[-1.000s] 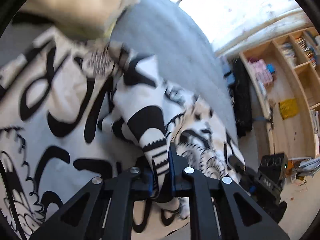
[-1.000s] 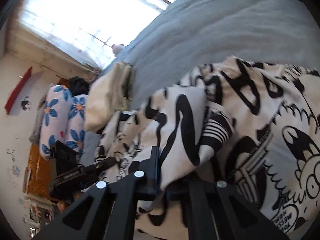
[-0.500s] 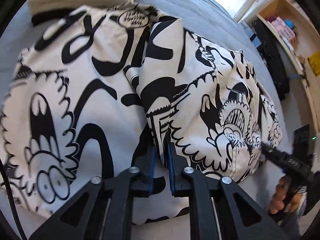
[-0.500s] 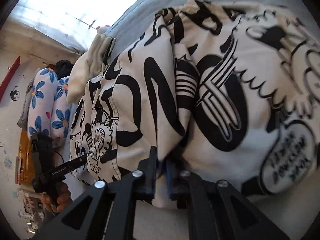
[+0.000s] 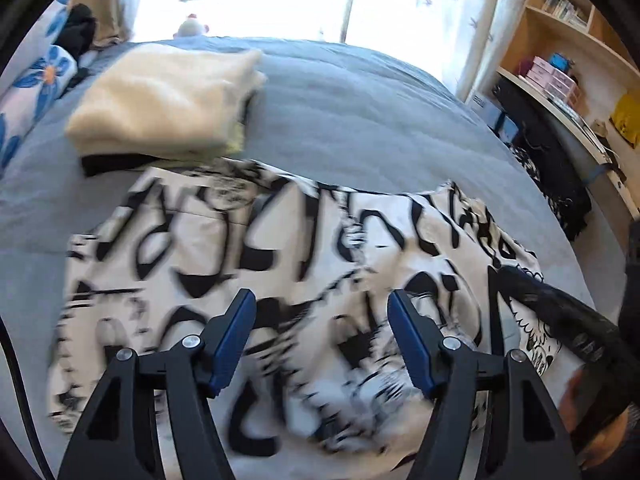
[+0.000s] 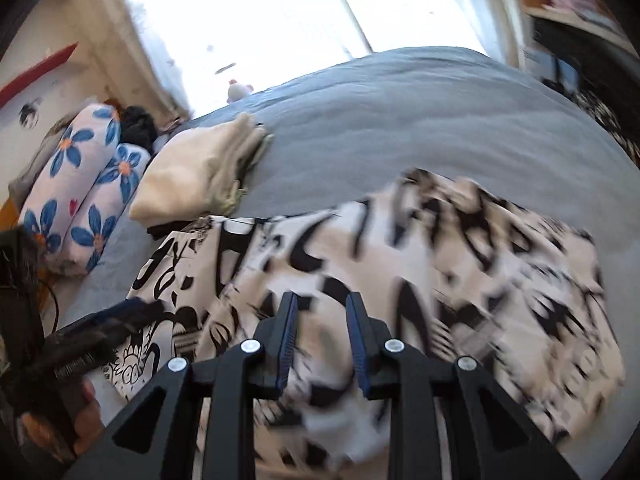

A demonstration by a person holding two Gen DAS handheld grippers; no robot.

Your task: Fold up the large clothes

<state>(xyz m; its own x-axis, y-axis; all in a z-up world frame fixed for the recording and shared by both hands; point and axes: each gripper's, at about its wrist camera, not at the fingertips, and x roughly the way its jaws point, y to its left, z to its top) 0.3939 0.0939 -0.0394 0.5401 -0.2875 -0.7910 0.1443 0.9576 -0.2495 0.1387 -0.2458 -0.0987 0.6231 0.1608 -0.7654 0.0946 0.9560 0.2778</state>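
The left gripper (image 5: 322, 316) pointed steeply down, its jaws spread wide after just opening, nothing pinched between the blue pads (image 5: 236, 336). The right gripper (image 6: 322, 312) tilted down likewise, its jaws a narrow gap apart, having just opened a little, gripping nothing. Each showed blurred at the other view's edge, with the hand (image 6: 60, 420) holding the left one low beside it.

Motion blur smeared the printed garment (image 5: 280, 280) across the lower half of both views, its pattern unreadable. The folded cream pile (image 5: 168, 104) hid a dark layer, perhaps another garment.
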